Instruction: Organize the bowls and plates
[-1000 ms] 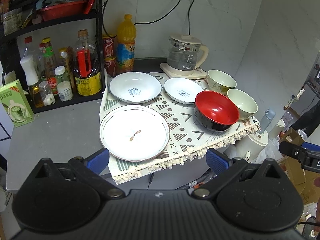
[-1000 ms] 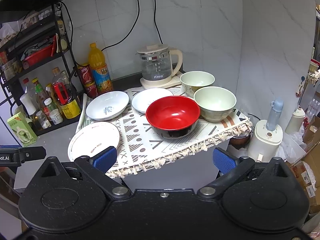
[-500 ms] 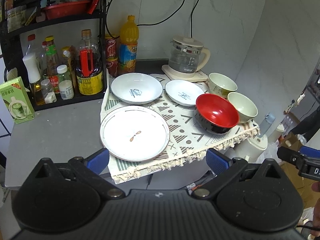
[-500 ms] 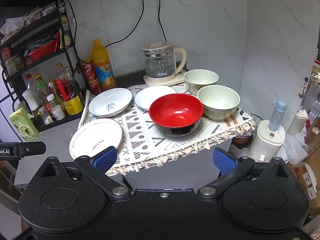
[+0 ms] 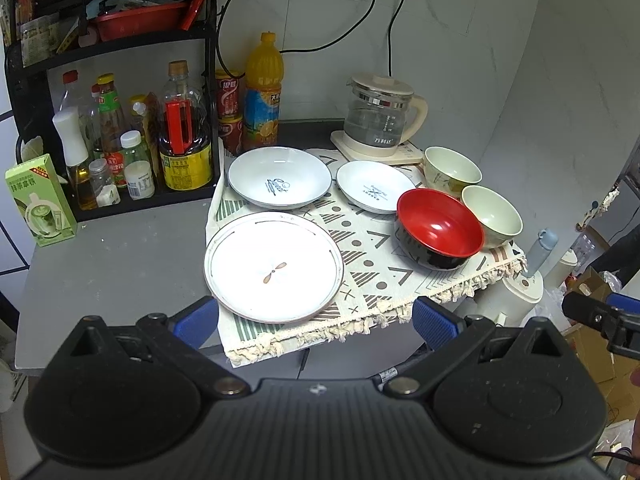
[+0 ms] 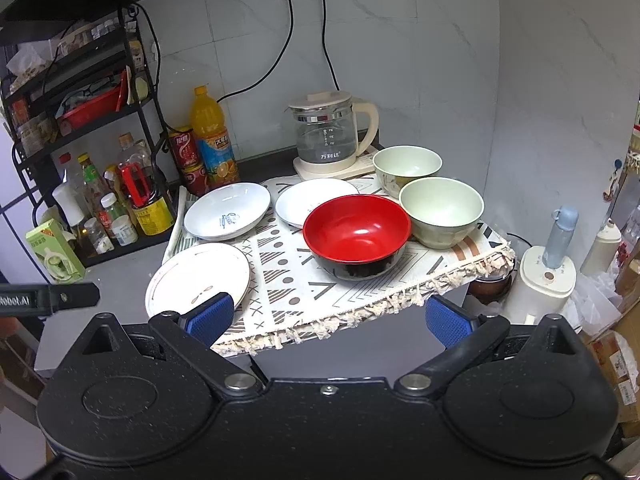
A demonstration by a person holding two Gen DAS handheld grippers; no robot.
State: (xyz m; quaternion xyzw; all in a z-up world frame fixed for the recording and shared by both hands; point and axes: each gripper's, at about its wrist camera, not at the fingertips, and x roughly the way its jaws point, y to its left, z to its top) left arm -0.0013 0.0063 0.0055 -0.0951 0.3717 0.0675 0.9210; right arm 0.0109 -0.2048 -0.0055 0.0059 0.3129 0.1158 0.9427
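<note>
Beside left tool (image 5: 316, 322), green carton (image 5: 40, 202) unobstructed

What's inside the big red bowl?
Nothing that I can see: the red bowl looks empty and shiny inside. The near wall hides a little of its bottom. It sits on the patterned cloth.

Bare grey counter (image 5: 112, 256) left of plates, kettle (image 5: 380, 120) and bottle rack (image 5: 120, 128) crowding the back
</note>
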